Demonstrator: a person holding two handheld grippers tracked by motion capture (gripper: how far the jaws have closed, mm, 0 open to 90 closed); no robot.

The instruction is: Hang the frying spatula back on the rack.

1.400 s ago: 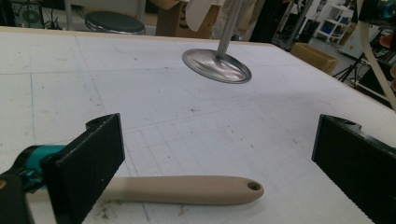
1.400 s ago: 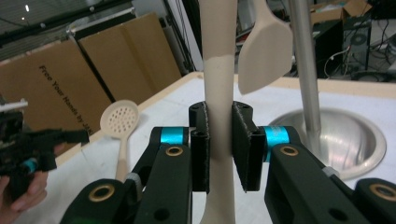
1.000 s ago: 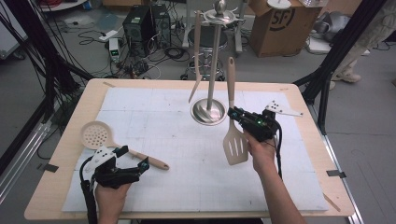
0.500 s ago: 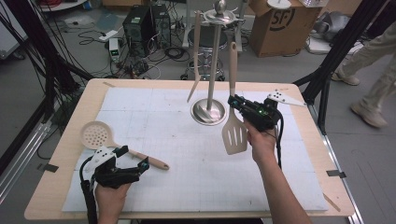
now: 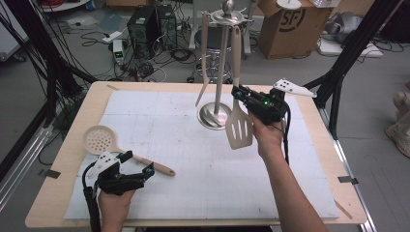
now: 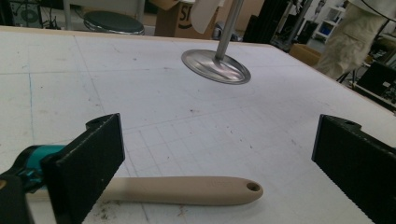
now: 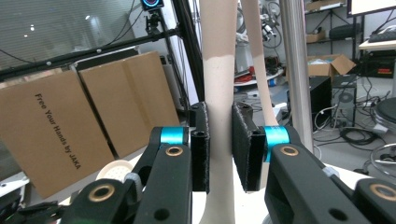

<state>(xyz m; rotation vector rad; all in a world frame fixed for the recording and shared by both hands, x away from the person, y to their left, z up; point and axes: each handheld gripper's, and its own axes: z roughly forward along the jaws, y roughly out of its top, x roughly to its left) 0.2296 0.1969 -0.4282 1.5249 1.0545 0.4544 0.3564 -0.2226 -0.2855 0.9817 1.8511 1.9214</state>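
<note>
1. Beyond the table's far edge lies a grey floor strewn with black cables, a dark equipment box and a cardboard box; black frame struts stand at both sides of the table.
2. Across the table spreads a white gridded mat, scuffed and speckled, leaving a wooden border bare all round.
3. Near the mat's far middle stands a steel utensil stand on a round base, with a pale utensil hanging from its top.
4. Just right of the stand, the slotted spatula hangs upright above the mat, its handle reaching up to the stand's top; the right gripper is clamped on that handle.
5. Toward the table's near left corner, the skimmer spoon lies flat on the mat.
6. Over the spoon's handle, the left gripper rests with its jaws spread wide, holding nothing.
</note>
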